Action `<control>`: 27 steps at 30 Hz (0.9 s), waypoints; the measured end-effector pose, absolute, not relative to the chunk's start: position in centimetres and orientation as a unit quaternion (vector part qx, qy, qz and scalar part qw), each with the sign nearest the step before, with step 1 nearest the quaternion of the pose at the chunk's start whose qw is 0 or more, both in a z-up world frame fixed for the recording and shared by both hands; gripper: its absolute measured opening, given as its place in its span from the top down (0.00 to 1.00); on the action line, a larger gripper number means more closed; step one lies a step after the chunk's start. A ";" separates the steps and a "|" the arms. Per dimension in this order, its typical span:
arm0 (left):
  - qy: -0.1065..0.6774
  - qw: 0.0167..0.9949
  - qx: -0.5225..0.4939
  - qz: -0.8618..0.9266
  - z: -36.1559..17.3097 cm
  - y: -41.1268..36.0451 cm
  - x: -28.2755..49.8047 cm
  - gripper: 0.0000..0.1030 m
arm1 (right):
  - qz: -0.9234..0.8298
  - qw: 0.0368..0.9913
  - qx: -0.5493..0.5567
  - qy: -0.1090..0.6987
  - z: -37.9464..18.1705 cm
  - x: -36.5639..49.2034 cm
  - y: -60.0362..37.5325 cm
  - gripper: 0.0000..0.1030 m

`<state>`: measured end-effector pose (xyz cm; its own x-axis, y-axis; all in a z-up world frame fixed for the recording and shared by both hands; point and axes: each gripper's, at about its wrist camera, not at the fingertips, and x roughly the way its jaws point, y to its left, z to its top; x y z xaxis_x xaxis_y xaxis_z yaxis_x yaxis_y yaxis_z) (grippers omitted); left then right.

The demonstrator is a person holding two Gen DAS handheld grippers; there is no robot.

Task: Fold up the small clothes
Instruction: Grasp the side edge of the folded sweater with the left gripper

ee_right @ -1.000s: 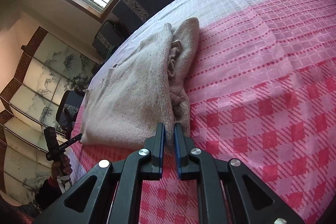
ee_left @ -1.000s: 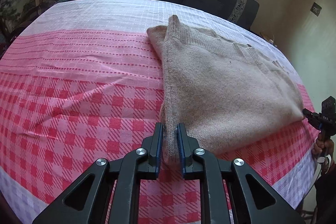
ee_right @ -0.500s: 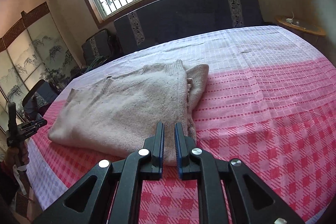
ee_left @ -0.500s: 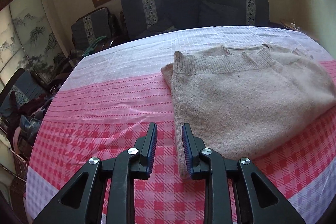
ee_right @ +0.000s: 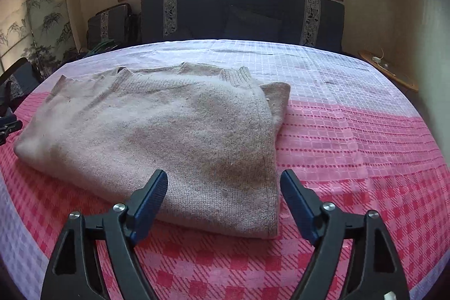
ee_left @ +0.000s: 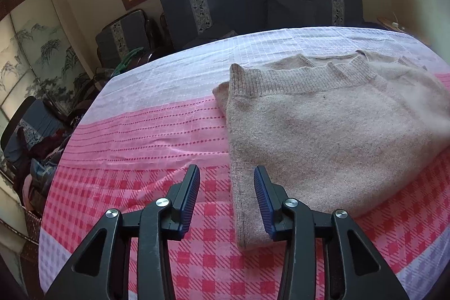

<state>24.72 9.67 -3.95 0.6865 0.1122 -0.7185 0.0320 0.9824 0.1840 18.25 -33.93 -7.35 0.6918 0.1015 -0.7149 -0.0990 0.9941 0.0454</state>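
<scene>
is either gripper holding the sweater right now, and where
Nothing is held: left gripper and right gripper are both open, and the sweater lies loose on the cloth.

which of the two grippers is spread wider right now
The right gripper: its blue-padded fingers stand far apart, framing the near corner of the beige sweater. The left gripper is open too, but with a narrower gap.
</scene>
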 end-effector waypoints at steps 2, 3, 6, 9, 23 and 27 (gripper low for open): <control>0.401 0.915 0.050 0.010 -3.9 11.0 25.2 0.59 | 0.071 0.916 0.013 0.394 -7.6 18.4 -34.2 0.18; 0.405 0.914 0.020 -0.003 -3.9 11.9 25.5 0.59 | 0.080 0.916 0.024 0.392 -7.6 18.3 -34.5 0.18; 0.419 0.905 -0.064 -0.040 -4.3 14.4 26.2 0.59 | 0.095 0.911 0.063 0.395 -7.9 18.5 -35.4 0.23; 0.429 0.895 -0.101 -0.062 -5.1 15.9 27.0 0.60 | 0.109 0.907 0.085 0.397 -7.9 18.7 -35.9 0.24; 0.467 0.798 -0.292 -0.243 -9.2 19.4 35.4 0.62 | 0.104 0.908 0.097 0.393 -7.9 18.7 -36.1 0.22; 0.460 0.780 -0.318 -0.281 -9.8 19.8 37.5 0.62 | 0.100 0.907 0.092 0.398 -8.0 18.9 -36.0 0.22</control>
<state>37.51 19.81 -9.76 0.4184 -0.7315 -0.5385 0.1452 0.6391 -0.7553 18.93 -35.98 -7.99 0.6636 0.2545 -0.7035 -0.1073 0.9630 0.2471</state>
